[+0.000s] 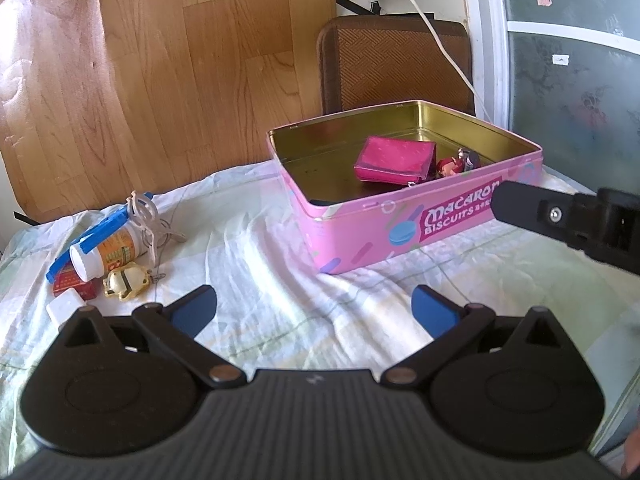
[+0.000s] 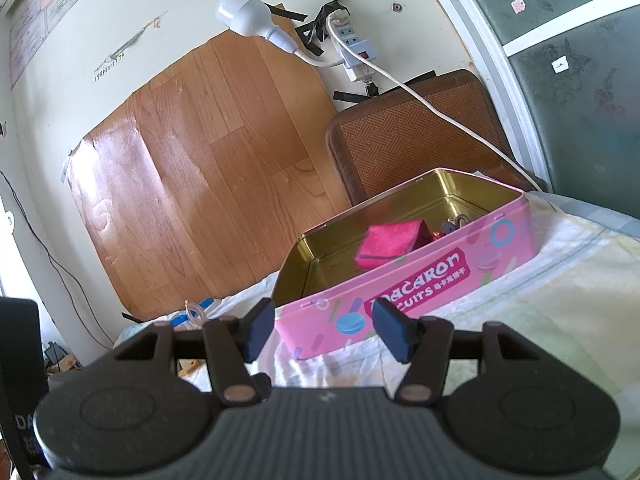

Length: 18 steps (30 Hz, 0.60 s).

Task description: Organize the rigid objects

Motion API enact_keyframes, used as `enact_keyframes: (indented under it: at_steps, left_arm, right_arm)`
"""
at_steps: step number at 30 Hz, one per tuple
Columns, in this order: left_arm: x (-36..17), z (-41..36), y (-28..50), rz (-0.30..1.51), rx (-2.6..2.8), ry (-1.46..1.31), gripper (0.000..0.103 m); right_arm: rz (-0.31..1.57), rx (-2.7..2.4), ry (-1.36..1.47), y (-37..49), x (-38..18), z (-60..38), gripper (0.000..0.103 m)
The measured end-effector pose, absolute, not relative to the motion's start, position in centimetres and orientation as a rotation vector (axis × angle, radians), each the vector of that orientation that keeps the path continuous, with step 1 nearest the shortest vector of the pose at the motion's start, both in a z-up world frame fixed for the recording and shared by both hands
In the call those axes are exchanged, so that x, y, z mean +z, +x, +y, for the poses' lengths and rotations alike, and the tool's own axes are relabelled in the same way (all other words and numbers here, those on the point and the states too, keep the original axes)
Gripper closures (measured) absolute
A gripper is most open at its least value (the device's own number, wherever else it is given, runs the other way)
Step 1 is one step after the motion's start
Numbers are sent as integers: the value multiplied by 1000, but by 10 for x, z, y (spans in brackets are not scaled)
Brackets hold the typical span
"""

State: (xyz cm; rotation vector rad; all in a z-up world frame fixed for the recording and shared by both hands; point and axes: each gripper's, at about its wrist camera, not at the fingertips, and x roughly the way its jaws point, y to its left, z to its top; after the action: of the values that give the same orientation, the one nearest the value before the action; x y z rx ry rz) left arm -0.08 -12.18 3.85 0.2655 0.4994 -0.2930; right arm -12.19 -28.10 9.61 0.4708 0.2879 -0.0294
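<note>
Between picks. Left gripper [image 1: 314,310] and right gripper [image 2: 324,330]: fingers spread, nothing held. Tin [image 1: 424,224] beyond both. Bottle [image 1: 108,254] heap left of left fingers; next move likely a reach there.

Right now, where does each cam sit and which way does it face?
Left wrist: on the left gripper, jaws open, looking over the sheet at the pink tin and the loose pile on the left; the right gripper's finger pokes in at right.
Right wrist: on the right gripper, jaws open and empty, facing the tin's front and the wall.
Shared: the tin and pink pouch.
</note>
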Motion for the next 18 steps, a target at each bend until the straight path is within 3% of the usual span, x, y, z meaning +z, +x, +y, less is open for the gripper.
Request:
enact_keyframes:
  at_steps: [18]
  left_arm:
    - [37,-122,-1,504,-299,261,0]
  right_arm:
    - [293,-30,470,-120,94,-279,47]
